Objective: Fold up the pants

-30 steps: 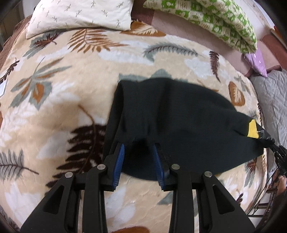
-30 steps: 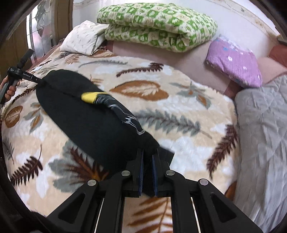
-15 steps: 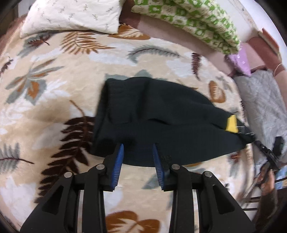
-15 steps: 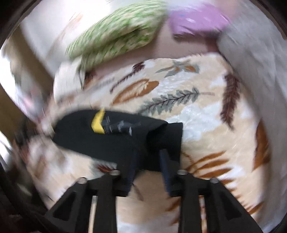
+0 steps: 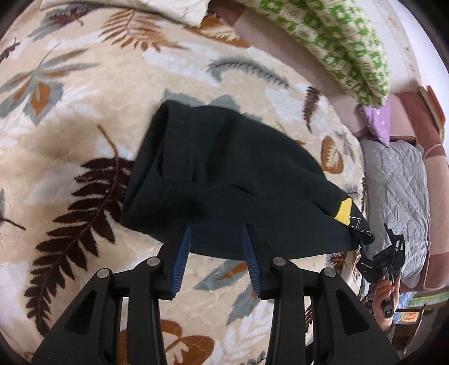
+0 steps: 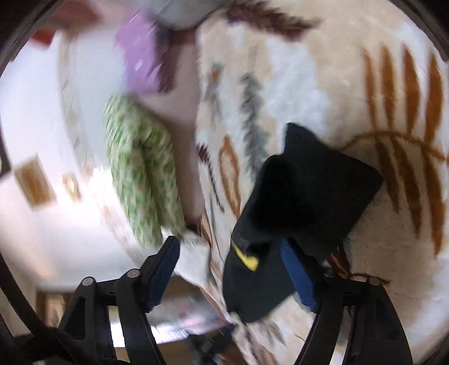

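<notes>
The black pants (image 5: 224, 182) lie folded on the leaf-patterned blanket (image 5: 70, 140), a yellow patch (image 5: 344, 213) at their right end. My left gripper (image 5: 216, 238) is open and empty, its blue pads just over the pants' near edge. My right gripper (image 6: 230, 252) is open and empty, rolled sideways above the pants' end (image 6: 303, 196); this view is blurred. It also shows in the left wrist view (image 5: 384, 258), held in a hand off the pants' right end.
A green-patterned pillow (image 5: 336, 42), a white pillow (image 5: 126, 5) and a purple cushion (image 5: 378, 123) lie along the far side. A grey quilt (image 5: 398, 196) covers the right.
My right gripper let go of the pants' end, opened and swung away, rolling sideways. My left gripper drew back a little. The pants settled flat on the blanket.
</notes>
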`<state>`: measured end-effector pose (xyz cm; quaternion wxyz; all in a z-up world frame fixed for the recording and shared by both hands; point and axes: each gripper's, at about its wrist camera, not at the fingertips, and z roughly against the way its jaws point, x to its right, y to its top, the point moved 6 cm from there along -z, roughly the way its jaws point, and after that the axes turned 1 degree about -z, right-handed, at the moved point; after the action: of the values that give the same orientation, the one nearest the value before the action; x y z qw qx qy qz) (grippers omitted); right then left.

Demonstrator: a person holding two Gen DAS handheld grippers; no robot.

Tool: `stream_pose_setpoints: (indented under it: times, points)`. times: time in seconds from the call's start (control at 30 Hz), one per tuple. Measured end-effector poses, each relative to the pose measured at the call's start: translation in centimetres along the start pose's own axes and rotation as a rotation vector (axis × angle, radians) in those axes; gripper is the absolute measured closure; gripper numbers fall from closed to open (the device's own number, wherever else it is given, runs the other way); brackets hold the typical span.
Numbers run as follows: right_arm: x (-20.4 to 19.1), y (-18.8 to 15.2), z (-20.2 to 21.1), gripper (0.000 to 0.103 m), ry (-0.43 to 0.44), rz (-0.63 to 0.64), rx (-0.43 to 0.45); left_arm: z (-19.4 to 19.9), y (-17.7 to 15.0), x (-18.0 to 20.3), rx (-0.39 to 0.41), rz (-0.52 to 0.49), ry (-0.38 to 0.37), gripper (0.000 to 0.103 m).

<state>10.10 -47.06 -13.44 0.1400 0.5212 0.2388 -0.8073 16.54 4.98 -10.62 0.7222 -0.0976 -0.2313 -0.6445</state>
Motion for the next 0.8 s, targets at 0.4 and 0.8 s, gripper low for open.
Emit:
stream_pose_setpoints:
  times: [0.4, 0.8]
  points:
    - [-0.4, 1.4, -1.3, 0.094, -0.057, 0.082, 0.115, 0.1, 2.6, -0.5, 0.026, 0.202, -0.101, 0.067]
    - [-0.5, 1.3, -0.4, 0.089, -0.083, 0.171, 0.08, -0.5, 1.4, -0.4, 0.146, 0.479, -0.21, 0.056]
